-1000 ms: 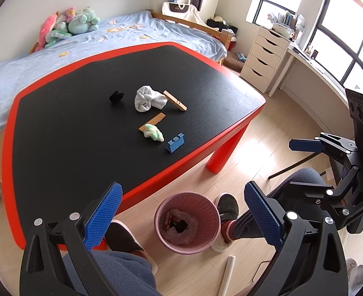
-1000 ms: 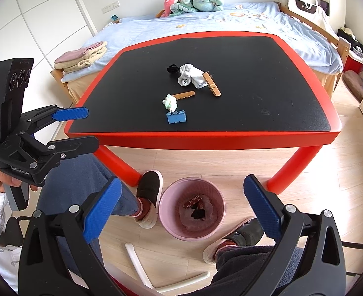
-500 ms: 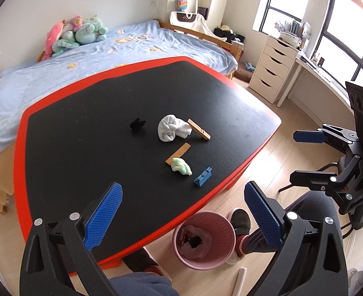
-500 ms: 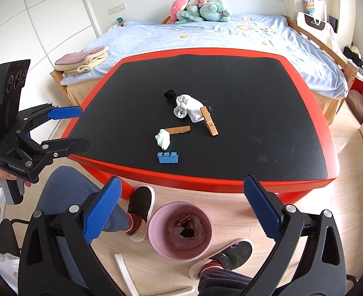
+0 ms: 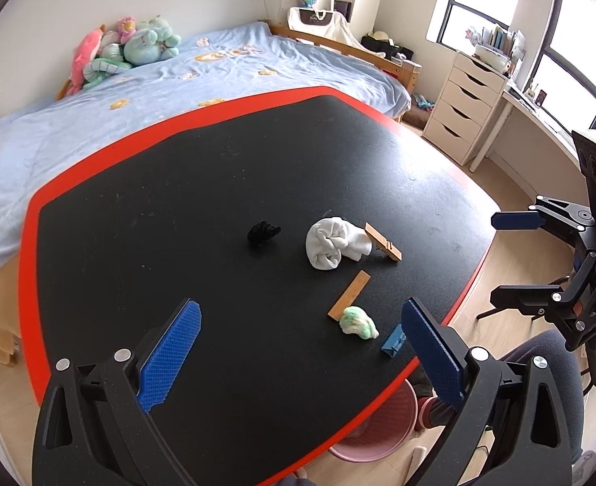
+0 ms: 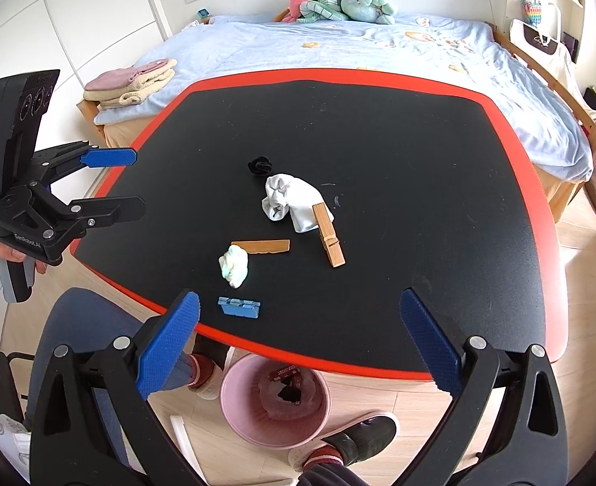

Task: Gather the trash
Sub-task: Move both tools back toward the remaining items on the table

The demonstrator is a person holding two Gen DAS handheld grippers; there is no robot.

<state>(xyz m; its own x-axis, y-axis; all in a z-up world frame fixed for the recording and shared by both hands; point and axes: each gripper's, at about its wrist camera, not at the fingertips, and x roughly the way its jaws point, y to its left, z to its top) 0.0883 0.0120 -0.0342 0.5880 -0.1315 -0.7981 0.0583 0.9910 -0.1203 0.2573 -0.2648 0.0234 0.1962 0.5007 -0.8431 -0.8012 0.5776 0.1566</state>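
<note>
On the black table [image 5: 176,210] [image 6: 419,154] lie a black wad [image 5: 262,233] [image 6: 260,165], a white crumpled cloth [image 5: 334,243] [image 6: 292,200], a wooden clothespin [image 5: 383,241] [image 6: 329,235], a flat wooden stick [image 5: 349,294] [image 6: 261,246], a pale green-white wad [image 5: 358,322] [image 6: 235,266] and a blue clip [image 5: 393,341] [image 6: 239,307]. My left gripper [image 5: 298,356] [image 6: 111,182] is open and empty above the near table edge. My right gripper [image 6: 298,344] [image 5: 524,259] is open and empty over the front edge. A pink bin [image 6: 275,401] [image 5: 371,429] stands on the floor below.
The table has a red rim [image 6: 338,360]. A bed [image 5: 176,81] lies behind it, with plush toys [image 6: 338,0]. A white drawer unit [image 5: 464,109] stands at the right. The person's feet [image 6: 358,437] flank the bin.
Both grippers have risen and moved forward over the table; the items appear closer and the bin has slid toward the bottom of both views. Both grippers stay open.
</note>
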